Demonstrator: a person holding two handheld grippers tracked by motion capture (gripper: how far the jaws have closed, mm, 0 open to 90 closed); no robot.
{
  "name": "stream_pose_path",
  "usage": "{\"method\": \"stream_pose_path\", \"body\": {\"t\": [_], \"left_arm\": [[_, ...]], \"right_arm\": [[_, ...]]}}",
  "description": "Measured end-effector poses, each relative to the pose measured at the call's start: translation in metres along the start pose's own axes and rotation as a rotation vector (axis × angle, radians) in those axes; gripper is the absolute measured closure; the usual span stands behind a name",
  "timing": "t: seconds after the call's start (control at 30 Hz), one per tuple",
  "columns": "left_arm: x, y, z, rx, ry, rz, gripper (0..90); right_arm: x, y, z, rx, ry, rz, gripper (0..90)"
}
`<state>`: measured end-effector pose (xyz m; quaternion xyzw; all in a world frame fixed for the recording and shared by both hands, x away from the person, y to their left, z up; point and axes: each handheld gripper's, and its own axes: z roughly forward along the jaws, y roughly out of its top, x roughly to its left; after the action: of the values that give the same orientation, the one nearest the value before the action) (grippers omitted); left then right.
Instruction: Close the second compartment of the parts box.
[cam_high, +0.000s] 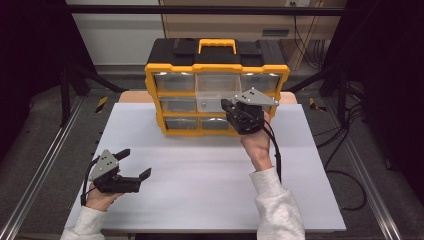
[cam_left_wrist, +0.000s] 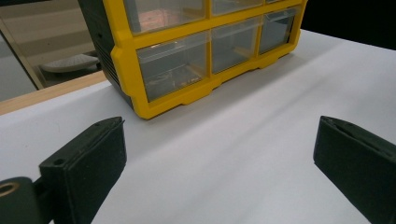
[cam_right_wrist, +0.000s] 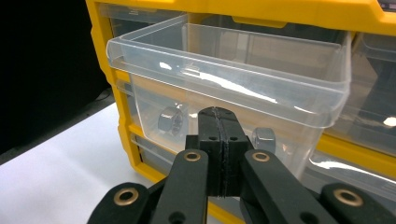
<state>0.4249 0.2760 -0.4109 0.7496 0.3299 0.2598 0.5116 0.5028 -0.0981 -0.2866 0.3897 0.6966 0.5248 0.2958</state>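
Facing pulled-out drawer (cam_right_wrist: 224, 74), fingers (cam_right_wrist: 212, 140) pressed together.

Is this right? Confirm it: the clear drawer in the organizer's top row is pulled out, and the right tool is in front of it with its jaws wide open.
Not quite. The right tool has its jaws shut, pressed flat together, as the right gripper view shows. The rest holds: the clear drawer is pulled out of the yellow organizer, with the tool in front of it.

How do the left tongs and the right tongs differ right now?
The left tongs are open and empty, low over the white table; the right tongs are shut, tips at the front of the pulled-out clear drawer of the yellow organizer. Both are black and hand-held.
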Motion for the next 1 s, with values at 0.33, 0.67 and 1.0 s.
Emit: {"method": "stream_pose_path", "body": {"t": [0.33, 0.67, 1.0], "left_arm": [[0.0, 0.0, 0.0, 0.001, -0.001, -0.001, 2.0], [0.001, 0.0, 0.0, -0.002, -0.002, -0.002, 2.0], [0.001, 0.0, 0.0, -0.001, -0.002, -0.003, 2.0]], "right_arm": [[-0.002, 0.006, 0.011, 0.004, -0.005, -0.005, 90.0], [-0.005, 0.011, 0.022, 0.006, -0.002, -0.001, 90.0], [-0.012, 0.014, 0.032, 0.004, -0.008, 0.003, 90.0]]}}
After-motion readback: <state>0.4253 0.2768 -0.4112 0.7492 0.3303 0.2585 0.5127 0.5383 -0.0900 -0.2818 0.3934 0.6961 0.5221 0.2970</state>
